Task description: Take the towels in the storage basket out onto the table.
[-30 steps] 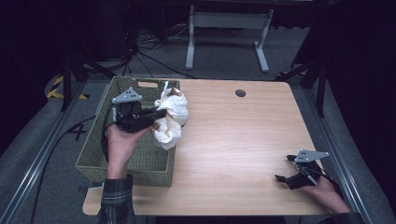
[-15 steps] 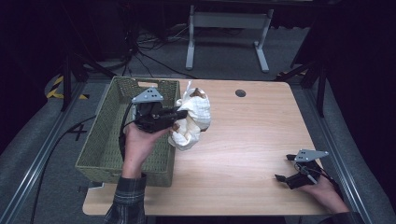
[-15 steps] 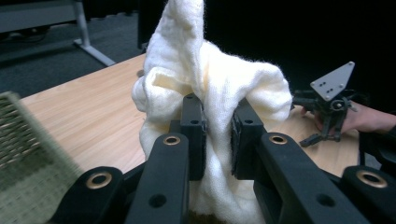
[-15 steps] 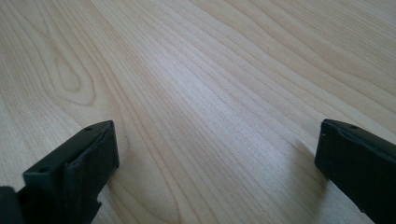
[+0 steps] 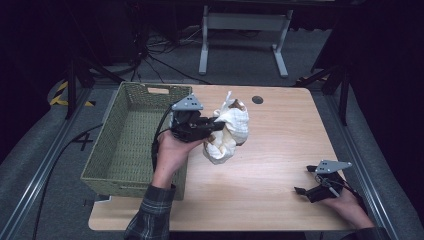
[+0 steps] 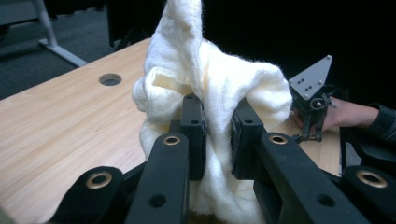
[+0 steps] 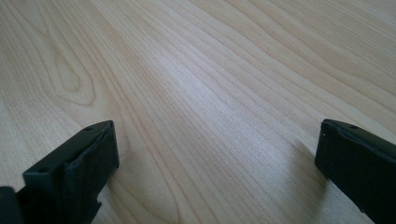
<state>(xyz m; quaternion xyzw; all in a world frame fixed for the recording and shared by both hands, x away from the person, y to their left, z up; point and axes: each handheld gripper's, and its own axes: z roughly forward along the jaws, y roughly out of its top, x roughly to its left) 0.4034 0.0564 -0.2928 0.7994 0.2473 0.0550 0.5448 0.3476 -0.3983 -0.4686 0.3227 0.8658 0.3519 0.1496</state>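
A bunched cream-white cloth (image 5: 227,132) with brownish patches hangs above the wooden table (image 5: 280,145), just right of the basket. My left gripper (image 5: 216,126) is shut on it, and in the left gripper view a fold of the cloth (image 6: 219,93) is pinched between the two black jaws of the left gripper (image 6: 218,140). My right gripper (image 5: 304,189) rests low at the table's front right corner. In the right gripper view the right gripper (image 7: 217,154) stands open with bare wood between its jaws.
A green woven basket (image 5: 125,145) stands at the table's left edge. A round cable hole (image 5: 257,99) sits near the far edge. Beyond the table stands a metal frame (image 5: 242,37) on the dark floor.
My left gripper has carried the cloth to the right, from over the basket's right rim to over the table. The right gripper has stayed put.
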